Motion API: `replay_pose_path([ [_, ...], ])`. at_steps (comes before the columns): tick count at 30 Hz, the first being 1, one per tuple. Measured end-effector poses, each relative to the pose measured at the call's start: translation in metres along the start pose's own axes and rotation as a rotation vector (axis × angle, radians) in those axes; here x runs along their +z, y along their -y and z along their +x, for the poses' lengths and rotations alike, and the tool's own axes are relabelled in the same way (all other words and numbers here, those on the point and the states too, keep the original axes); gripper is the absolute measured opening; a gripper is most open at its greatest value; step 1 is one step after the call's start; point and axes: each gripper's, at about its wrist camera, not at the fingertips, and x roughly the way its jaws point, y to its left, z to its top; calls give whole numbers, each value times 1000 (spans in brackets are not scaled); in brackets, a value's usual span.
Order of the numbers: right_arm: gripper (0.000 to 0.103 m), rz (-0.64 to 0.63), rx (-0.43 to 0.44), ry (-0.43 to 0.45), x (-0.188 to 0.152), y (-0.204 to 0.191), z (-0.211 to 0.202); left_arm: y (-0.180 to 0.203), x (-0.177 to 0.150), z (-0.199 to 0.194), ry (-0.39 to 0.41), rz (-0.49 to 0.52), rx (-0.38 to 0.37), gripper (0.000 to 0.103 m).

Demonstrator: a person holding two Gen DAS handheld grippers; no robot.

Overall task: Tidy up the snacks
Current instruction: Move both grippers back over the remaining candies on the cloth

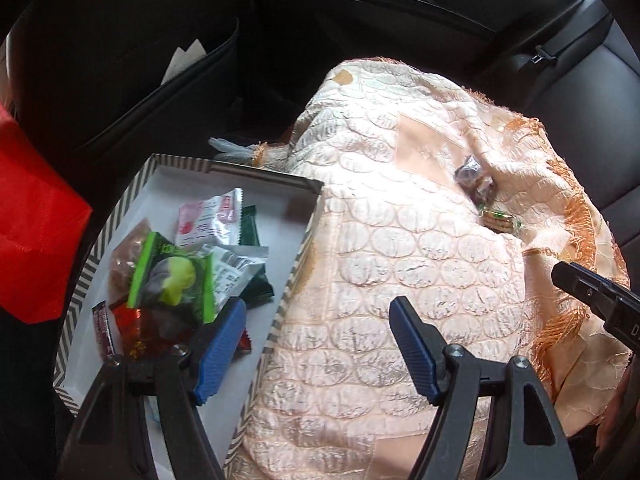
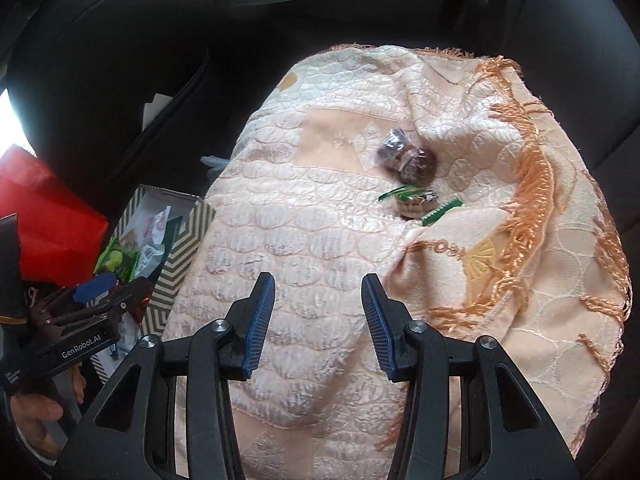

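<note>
Cloth (image 2: 320, 240): peach woven fabric, embossed scale pattern, slight sheen, orange fringe at its right edge. Snack wrappers (image 1: 192, 268): glossy plastic film, crinkled. Box (image 1: 132, 192): matt cardboard, chevron-printed rim. Gripper pads (image 2: 260, 320): ribbed blue plastic mounted on matt black plastic arms.

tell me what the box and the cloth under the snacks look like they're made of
The box looks like matte cardboard: stiff thin walls, printed chevron stripes, plain white inside. The cloth looks like woven satin-like fabric: shiny embossed scale pattern, soft folds, and orange thread fringe along its edge.
</note>
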Motion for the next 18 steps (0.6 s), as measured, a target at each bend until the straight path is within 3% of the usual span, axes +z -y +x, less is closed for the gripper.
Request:
replay_pose_path([
  [15,45,64,-38,-3,22,44,3,76,52,35,-27,70,-76,76],
  [18,53,74,-40,6,27,51,3,91,70,49,-43,74,-101,76],
])
